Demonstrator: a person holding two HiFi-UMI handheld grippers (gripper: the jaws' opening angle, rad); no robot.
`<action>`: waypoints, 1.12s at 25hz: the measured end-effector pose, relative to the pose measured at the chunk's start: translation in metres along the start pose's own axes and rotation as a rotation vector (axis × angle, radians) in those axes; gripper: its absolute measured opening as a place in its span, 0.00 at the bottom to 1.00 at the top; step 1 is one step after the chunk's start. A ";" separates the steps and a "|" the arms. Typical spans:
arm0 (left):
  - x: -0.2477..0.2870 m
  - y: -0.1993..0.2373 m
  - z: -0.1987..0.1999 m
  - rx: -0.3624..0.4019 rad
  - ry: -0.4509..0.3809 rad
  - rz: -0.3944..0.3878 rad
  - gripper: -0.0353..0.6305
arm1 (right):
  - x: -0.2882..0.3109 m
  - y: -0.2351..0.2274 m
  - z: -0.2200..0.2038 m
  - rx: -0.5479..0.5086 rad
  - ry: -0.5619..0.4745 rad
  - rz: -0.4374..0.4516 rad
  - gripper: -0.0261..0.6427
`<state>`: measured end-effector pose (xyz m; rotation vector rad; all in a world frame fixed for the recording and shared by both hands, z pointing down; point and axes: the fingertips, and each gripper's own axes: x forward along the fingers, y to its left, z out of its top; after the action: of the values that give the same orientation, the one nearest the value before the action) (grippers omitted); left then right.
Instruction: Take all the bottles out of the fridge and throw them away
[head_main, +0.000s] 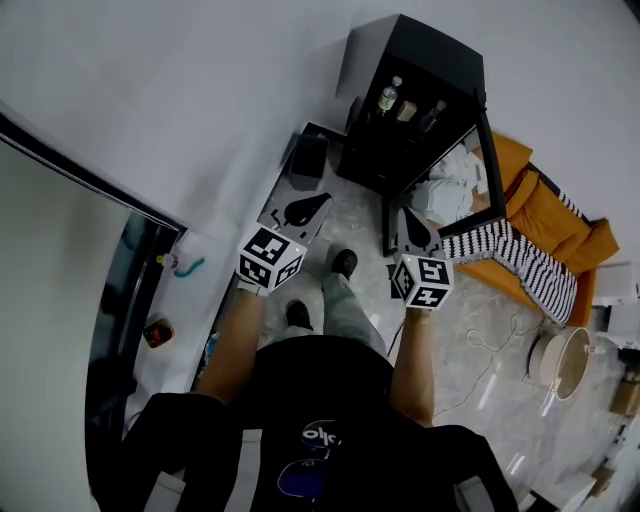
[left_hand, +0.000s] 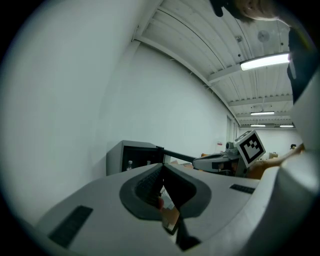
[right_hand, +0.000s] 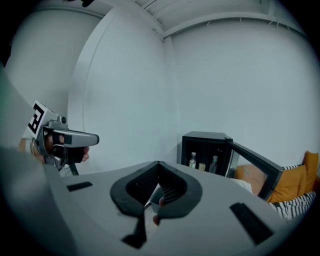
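Facing the open fridge (head_main: 425, 55) with bottles (head_main: 388, 98) standing inside, well ahead of us, left gripper (left_hand: 162, 170) and right gripper (right_hand: 159, 167) both clenched on nothing, we'd spread one pair of jaws early and come in level at a bottle's body.

Top (head_main: 330, 395): black, printed logo.
Trousers (head_main: 345, 312): grey.
Shoes (head_main: 344, 262): black.
Left marker cube (head_main: 270, 258), right marker cube (head_main: 422, 281): white, black squares.

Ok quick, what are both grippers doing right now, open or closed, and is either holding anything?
Left gripper: closed, holding nothing.
Right gripper: closed, holding nothing.
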<state>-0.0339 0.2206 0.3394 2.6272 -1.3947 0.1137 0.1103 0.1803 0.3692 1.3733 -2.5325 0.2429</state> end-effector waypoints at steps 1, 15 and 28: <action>0.007 0.004 -0.001 0.004 0.006 0.005 0.06 | 0.008 -0.004 0.001 0.005 -0.005 0.003 0.04; 0.166 0.090 0.020 -0.032 0.092 -0.017 0.06 | 0.155 -0.105 0.047 0.073 -0.047 0.026 0.04; 0.275 0.154 0.039 -0.036 0.072 0.045 0.06 | 0.253 -0.186 0.064 0.076 -0.006 0.049 0.04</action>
<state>-0.0078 -0.0957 0.3571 2.5369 -1.4193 0.1846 0.1255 -0.1391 0.3883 1.3414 -2.5894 0.3479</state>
